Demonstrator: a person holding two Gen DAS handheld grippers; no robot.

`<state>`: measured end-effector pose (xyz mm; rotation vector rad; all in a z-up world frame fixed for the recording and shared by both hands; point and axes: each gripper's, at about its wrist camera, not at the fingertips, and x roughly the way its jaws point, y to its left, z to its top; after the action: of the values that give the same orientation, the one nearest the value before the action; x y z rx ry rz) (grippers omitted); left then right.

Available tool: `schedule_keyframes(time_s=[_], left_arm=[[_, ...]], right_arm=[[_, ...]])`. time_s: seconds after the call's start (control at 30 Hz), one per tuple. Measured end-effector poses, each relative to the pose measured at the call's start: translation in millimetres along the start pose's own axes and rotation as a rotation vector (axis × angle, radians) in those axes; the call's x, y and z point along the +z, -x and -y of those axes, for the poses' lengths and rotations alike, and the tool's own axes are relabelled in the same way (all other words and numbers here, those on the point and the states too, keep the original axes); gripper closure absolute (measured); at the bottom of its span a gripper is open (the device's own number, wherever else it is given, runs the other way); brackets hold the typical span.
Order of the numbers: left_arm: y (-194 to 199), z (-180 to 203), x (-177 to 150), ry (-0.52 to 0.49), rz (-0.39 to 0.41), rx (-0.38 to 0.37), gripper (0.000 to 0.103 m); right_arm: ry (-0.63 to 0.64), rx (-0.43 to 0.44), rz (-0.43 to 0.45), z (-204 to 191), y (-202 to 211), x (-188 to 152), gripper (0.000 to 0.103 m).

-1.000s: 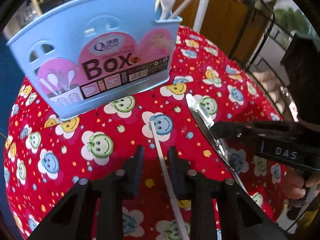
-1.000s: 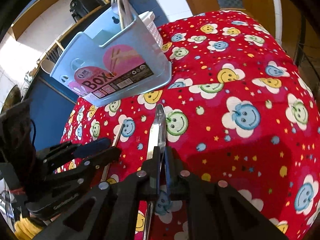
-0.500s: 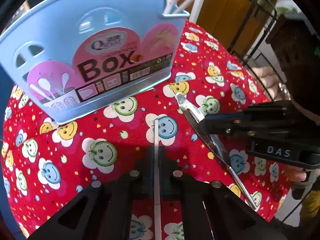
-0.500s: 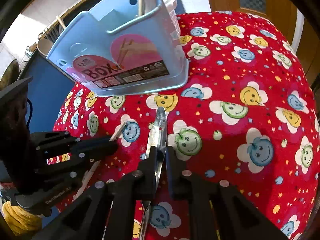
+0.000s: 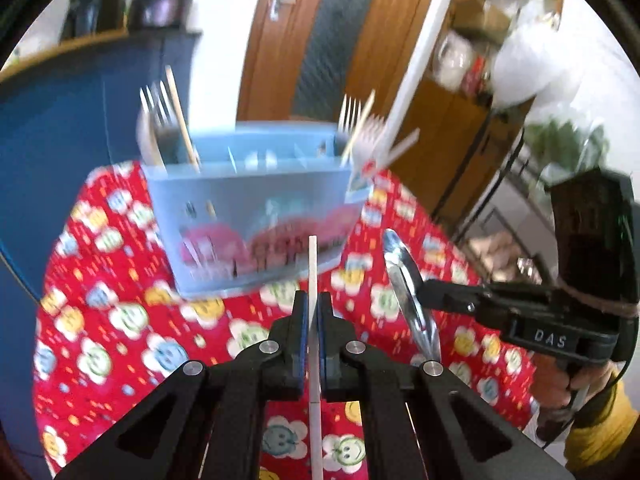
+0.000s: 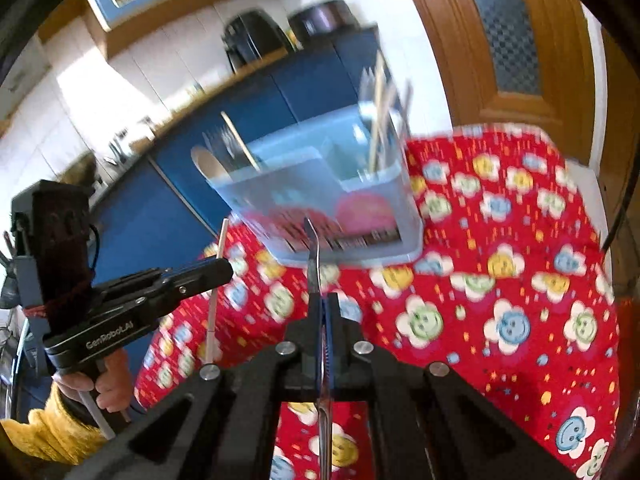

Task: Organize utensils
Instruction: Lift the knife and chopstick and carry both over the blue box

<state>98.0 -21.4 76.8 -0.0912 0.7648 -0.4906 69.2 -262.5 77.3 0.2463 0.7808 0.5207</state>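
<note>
Chopstick, thin and white, runs straight up the lower middle of the left wrist view, pinched between the fingers of my left claw, which are closed right onto it. Its tip reaches the front wall of the blue utensil box, which sits blurred in the centre of the frame on the red smiley-patterned cloth that covers the surface. At the right of that view my right claw clamps a metal spoon, bowl end up, off the cloth. In the right wrist view the spoon shows edge-on in the centre, fingers shut tight on its handle, its tip before the box. My left claw comes in from the left there, the chopstick slanting up through it. Forks and wooden sticks stand in the box's left compartment, more forks and sticks in its right one. A wooden door stands behind.
</note>
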Motion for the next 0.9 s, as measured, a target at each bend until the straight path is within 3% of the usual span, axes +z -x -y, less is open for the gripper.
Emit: schedule_keyframes(time_s=[0.17,0.6,0.9], left_arm=[[23,4,24,-0.001,0.113,0.022,0.099],[57,-13,91,0.028,0.311,0.114,0.099],[60,-15,137,0.029,0.441,0.172,0.099]], right_arm=[[0.046,-0.019,0.133,-19,21,19,0.101],[0.054,-0.058,0.271,-29,32,61,0.101],[0.092,-0.153,0.386,-34,23,102,0.101]])
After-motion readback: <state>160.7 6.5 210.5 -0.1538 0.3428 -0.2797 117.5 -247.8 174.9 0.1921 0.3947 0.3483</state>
